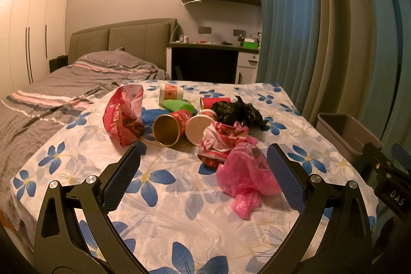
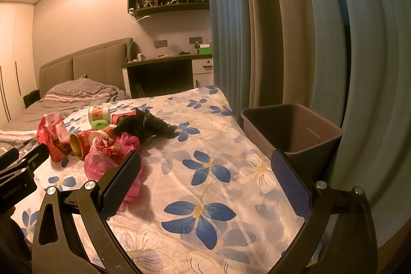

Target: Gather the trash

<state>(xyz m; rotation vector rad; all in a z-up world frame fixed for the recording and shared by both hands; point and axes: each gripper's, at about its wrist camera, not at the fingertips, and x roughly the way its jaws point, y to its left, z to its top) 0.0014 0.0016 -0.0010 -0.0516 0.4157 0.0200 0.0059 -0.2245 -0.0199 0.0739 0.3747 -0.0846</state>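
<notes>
Trash lies heaped on a table under a blue-flowered cloth [image 1: 164, 186]. A pink plastic bag [image 1: 244, 176] is nearest, with a crumpled red-and-white wrapper [image 1: 223, 140] behind it. Further back are tipped paper cups [image 1: 169, 129], a red snack bag [image 1: 124, 114] and a black plastic bag [image 1: 239, 111]. My left gripper [image 1: 204, 154] is open, and the pink bag sits just inside its right finger. My right gripper [image 2: 205, 166] is open over bare cloth, the pink bag [image 2: 102, 161] beside its left finger. A grey bin [image 2: 292, 130] stands at the table's right edge.
Blue and beige curtains [image 2: 282, 30] hang close behind the bin. A bed [image 1: 51, 94] with a grey striped cover lies left of the table. A desk [image 1: 213, 55] and wall shelves stand at the far wall. A green ruffled cup [image 1: 177, 104] lies among the trash.
</notes>
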